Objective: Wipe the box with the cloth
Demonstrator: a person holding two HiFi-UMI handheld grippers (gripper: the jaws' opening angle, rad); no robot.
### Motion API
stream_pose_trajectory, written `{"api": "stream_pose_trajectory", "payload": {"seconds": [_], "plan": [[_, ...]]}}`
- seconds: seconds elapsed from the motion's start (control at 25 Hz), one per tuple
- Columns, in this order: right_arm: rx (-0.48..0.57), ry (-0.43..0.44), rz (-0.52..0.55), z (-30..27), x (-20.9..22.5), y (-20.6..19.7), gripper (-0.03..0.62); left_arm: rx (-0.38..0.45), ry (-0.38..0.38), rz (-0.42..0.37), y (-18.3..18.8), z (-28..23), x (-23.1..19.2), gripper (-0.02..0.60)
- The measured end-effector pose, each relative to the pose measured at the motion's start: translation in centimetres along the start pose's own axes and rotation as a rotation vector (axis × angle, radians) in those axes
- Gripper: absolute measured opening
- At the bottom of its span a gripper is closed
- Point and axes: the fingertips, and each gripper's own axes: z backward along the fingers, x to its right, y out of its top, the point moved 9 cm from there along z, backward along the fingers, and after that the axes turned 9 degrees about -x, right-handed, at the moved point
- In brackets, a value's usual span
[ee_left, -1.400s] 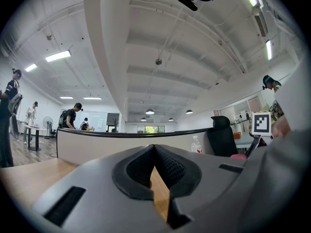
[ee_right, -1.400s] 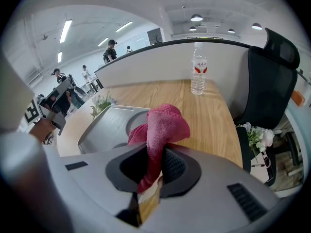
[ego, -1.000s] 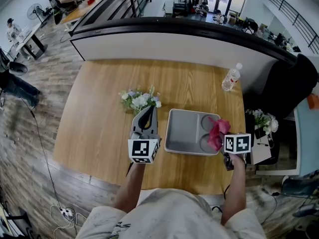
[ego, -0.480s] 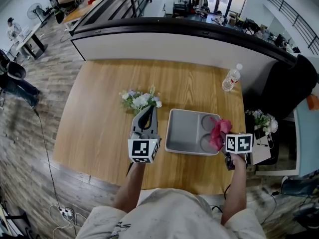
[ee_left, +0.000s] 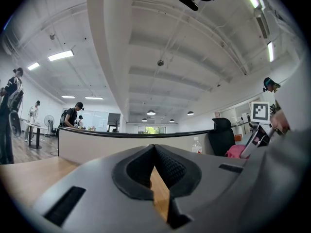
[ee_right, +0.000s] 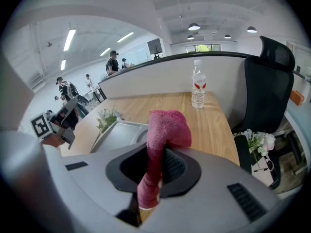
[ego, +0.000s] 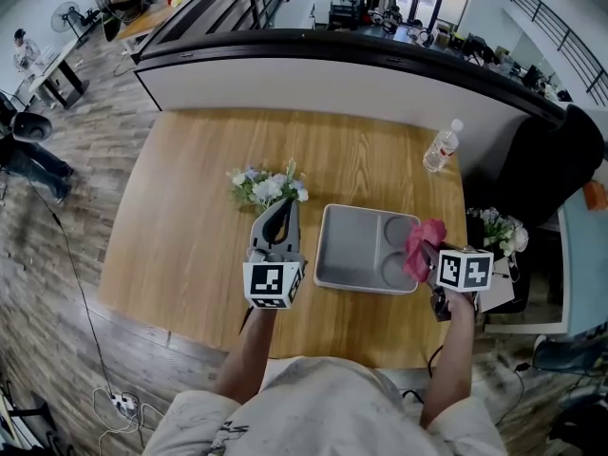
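Fingers (ee_left: 171, 168) of the left gripper (ego: 282, 209) are pressed together at the tips, with nothing between them. Only a thin wedge of the wooden table (ego: 190, 226) shows through the gap lower down. Just ahead of these fingertips, a little to their left, lies a small bunch of flowers (ego: 267, 189). Just beside the left fingers, on their right, sits the grey box (ego: 356, 247), a shallow tray with two round hollows on its right side. At the right edge of the box, the right gripper (ego: 429, 253) has its fingers (ee_right: 175, 165) pinching the pink cloth (ee_right: 167, 126). The cloth rises between them and folds over above their tips, over the right rim of the box; whether it touches the box I cannot tell. Well ahead of the right fingers, a water bottle (ego: 441, 147) stands upright near the far edge of the table.
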Motion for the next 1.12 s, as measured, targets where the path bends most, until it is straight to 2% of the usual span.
{"api": "stream_pose_trajectory", "payload": {"seconds": [0.28,0.48,0.8,0.96,1.12], "plan": [[0.122,0.115,0.095,2.9,-5.0,3.6,0.063,0.004,0.006,0.001,0.2,0.3,-0.3,0.014],[0.142,0.212,0.174,2.7,-9.2,4.9,0.063,0.008,0.017,-0.006,0.5,0.6,-0.8,0.014],[0.058,0.354,0.341,0.0,-16.9,3.9,0.063,0.010,0.050,-0.010,0.8,1.1,-1.8,0.014],[-0.020,0.380,0.405,-2.3,-19.6,1.9,0.063,0.009,0.059,-0.011,0.7,1.4,-2.1,0.014],[-0.076,0.362,0.443,-4.5,-20.7,0.2,0.063,0.004,0.066,-0.011,0.5,1.5,-2.1,0.014]]}}
